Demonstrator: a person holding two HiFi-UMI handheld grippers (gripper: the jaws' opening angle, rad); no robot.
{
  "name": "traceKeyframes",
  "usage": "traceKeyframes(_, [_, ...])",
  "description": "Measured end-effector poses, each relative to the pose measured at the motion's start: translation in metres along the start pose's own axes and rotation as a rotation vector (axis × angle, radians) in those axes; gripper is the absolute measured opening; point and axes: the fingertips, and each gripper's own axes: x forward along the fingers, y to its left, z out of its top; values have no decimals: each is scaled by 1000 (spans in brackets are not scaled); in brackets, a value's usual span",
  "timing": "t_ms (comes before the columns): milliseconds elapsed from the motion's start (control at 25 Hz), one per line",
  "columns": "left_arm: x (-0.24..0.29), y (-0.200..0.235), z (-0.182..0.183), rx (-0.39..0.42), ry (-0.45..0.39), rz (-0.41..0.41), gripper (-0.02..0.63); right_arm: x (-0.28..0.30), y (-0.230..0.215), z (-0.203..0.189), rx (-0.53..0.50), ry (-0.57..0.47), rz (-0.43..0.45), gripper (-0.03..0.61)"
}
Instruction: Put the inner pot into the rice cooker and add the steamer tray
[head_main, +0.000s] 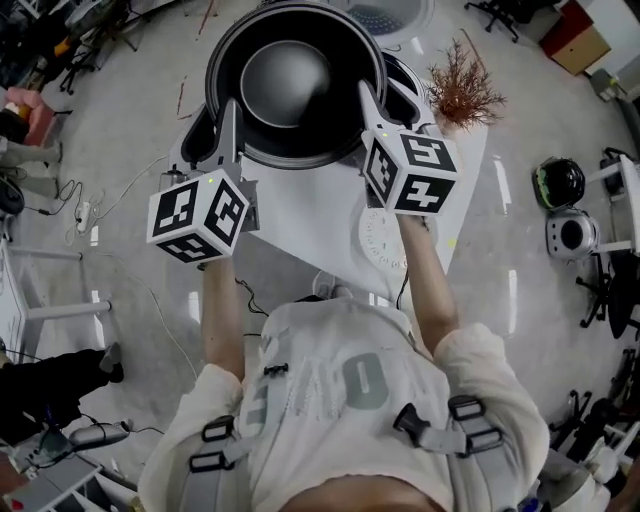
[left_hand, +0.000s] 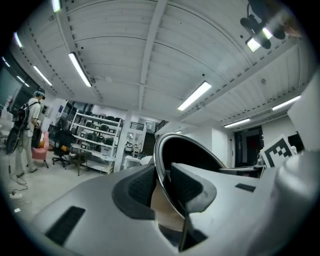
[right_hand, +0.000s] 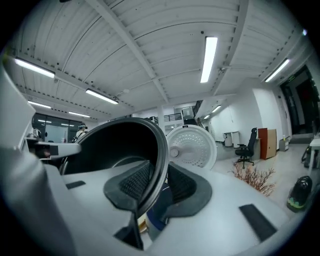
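Observation:
The inner pot (head_main: 290, 85), black with a grey bottom, hangs level above the rice cooker (head_main: 403, 92), held by its rim from both sides. My left gripper (head_main: 228, 122) is shut on the left rim, and its pads (left_hand: 142, 187) squeeze the thin metal edge of the pot (left_hand: 195, 150). My right gripper (head_main: 367, 105) is shut on the right rim, which runs between its pads (right_hand: 135, 182) beside the pot's dark wall (right_hand: 120, 145). The cooker's open lid (right_hand: 191, 146) stands behind the pot. A white perforated steamer tray (head_main: 380, 243) lies on the table, partly hidden by my right arm.
The cooker stands on a white table (head_main: 310, 225). A dried reddish plant (head_main: 462, 92) sits at the table's right corner. Two helmets (head_main: 558, 182) lie on the floor to the right. A person (left_hand: 30, 125) stands far off by shelves.

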Motion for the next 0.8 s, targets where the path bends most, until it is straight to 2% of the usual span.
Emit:
traceKeyframes(360, [48,-21,12,9,-21,-173,100,-3,-34,20,-16,-28,-160,124])
traceKeyframes(600, [85,-46,3,7,20,-284,101,-11,-68,18,5,-7,-268,127])
traceKeyframes(800, [112,-66,-11,11,80,-327,106,-9,-96,11,39,39,-296,129])
